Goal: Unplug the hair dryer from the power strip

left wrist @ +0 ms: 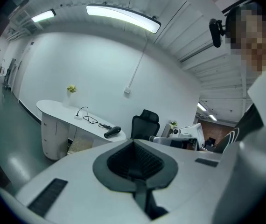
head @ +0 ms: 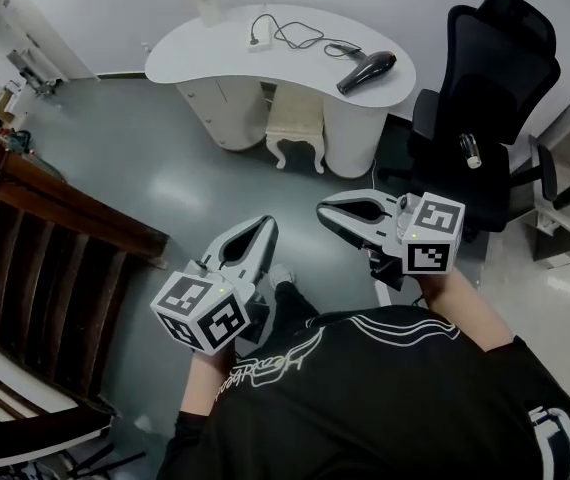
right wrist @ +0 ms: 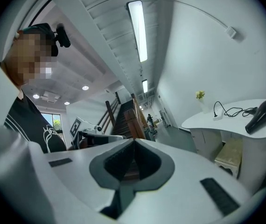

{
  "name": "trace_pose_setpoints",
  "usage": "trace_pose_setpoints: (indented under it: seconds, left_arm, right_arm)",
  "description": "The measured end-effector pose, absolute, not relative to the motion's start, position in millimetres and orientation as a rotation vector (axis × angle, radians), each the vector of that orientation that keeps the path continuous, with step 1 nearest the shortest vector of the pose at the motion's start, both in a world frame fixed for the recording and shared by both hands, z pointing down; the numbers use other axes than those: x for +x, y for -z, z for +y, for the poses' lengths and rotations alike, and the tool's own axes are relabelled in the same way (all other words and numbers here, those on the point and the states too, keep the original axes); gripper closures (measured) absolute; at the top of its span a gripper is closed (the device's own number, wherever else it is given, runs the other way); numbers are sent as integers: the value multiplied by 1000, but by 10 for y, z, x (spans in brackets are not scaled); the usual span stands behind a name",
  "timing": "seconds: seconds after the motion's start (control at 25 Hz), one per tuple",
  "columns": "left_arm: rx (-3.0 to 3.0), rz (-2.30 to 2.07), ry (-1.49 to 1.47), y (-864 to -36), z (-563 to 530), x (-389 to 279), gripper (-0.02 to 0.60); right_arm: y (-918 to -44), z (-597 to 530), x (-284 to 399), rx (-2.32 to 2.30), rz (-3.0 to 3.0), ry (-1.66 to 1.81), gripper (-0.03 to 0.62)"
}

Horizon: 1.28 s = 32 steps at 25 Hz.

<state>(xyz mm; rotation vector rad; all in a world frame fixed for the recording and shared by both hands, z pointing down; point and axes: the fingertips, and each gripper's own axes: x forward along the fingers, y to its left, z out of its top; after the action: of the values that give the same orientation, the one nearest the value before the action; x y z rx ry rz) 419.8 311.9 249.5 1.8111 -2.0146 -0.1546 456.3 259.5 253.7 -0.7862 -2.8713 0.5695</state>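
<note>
1. Hair dryer (head: 367, 71): lies on its side on the white desk (head: 190, 63), well ahead of both pairs of jaws.
2. Cord (head: 303, 36): loops from the dryer to the power strip (head: 260, 36), which lies farther ahead and to the left. The plug appears seated, so unplugging has not begun.
3. Left gripper (head: 265, 224): jaws together with nothing between them, well apart from the desk.
4. Right gripper (head: 327, 209): jaws likewise together and empty, near the left gripper.
5. Remaining work, as judged: approach the desk, part the jaws, steady the strip, grip the plug and pull it free.
6. Surroundings: a stool (head: 295, 120) stands under the desk ahead of the jaws, and a black office chair (head: 495, 78) stands to their right.
</note>
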Motion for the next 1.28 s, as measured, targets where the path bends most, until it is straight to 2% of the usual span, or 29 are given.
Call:
trace_pose_setpoints:
  seconds: [0.68, 1.04, 1.28]
  left_arm:
    - [1758, -1942, 171, -2639, 2605, 907, 580]
    - [1777, -1914, 185, -2695, 2364, 220, 580]
    - [1798, -1843, 167, -2866, 1689, -96, 580]
  right_arm:
    - [-2723, 2012, 1380, -703, -2800, -654, 597]
    - [-2799, 1754, 699, -657, -2798, -638, 597]
    - [-3016, 1114, 444, -579, -2793, -703, 597]
